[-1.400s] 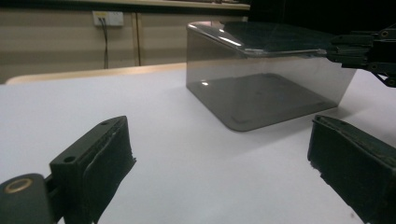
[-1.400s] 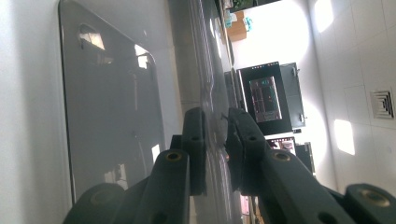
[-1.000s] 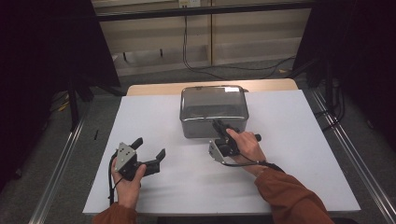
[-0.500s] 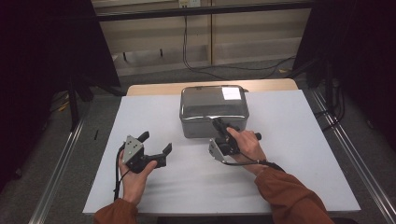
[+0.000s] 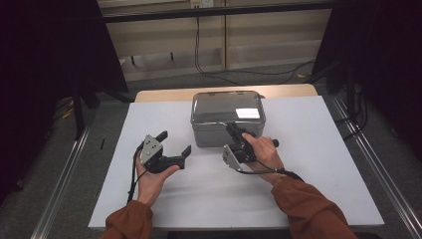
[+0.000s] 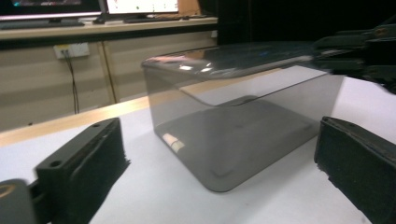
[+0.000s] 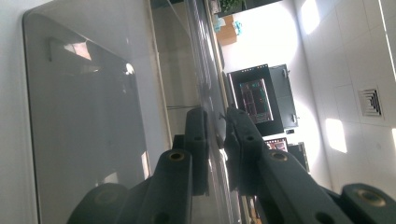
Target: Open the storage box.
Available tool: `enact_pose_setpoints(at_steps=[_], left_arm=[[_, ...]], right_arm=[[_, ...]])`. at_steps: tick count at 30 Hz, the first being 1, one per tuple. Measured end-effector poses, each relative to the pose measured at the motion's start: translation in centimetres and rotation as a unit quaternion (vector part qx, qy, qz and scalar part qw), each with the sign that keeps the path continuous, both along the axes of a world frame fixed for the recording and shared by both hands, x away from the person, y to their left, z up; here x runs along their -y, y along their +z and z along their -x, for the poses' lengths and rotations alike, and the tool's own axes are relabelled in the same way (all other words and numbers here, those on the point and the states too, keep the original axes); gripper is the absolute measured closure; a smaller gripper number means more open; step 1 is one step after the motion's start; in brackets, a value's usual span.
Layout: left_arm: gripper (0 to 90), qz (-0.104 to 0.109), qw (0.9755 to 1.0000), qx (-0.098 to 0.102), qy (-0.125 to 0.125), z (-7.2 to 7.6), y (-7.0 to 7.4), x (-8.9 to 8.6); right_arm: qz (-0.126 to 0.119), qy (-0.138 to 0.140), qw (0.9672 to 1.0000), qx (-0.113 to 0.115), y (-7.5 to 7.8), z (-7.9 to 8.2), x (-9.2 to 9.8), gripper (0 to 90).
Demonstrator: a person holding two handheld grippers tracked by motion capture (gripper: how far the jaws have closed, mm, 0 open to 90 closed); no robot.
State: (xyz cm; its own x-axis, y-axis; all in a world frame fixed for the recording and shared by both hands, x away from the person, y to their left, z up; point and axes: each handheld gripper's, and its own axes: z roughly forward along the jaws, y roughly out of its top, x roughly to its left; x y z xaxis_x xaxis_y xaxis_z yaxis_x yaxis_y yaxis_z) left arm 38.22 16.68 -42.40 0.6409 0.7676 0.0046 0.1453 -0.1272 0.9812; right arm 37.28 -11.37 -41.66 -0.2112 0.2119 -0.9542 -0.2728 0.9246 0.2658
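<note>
A white sheet (image 5: 149, 124) covers most of a light wooden table (image 5: 164, 94), whose bare far edge shows beyond it. Grey floor (image 5: 64, 149) lies around the table, with metal rails (image 5: 64, 184) running along its left and right sides. Past the far edge stand beige cabinets (image 5: 164, 45) with black cables (image 5: 199, 55) hanging down in front of them. Dark curtains (image 5: 45, 50) close off both sides, leaving the room dim.

Ahead of the left gripper (image 5: 173, 143) bare desk (image 5: 124, 149) lies open; the clear box (image 5: 226, 119) blocks beyond, right gripper (image 5: 234, 130) beside
</note>
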Motion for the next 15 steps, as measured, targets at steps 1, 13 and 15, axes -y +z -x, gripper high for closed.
enact_pose_setpoints(at_steps=[1,13,15], left_arm=[[1.3,0.002,1.0,-0.004,0.001,-0.2,-0.1,0.0],[2.8,0.009,0.9999,-0.002,-0.007,-1.7,0.7,1.5],[2.7,0.006,0.9999,0.004,-0.011,-1.9,0.9,2.0]], right_arm=[[-0.001,0.0,1.0,0.0,0.1,0.0,0.0,79.8],[-0.007,0.004,1.0,0.002,1.2,-0.3,0.2,80.4],[-0.009,0.004,1.0,0.002,1.4,-0.4,0.2,80.5]])
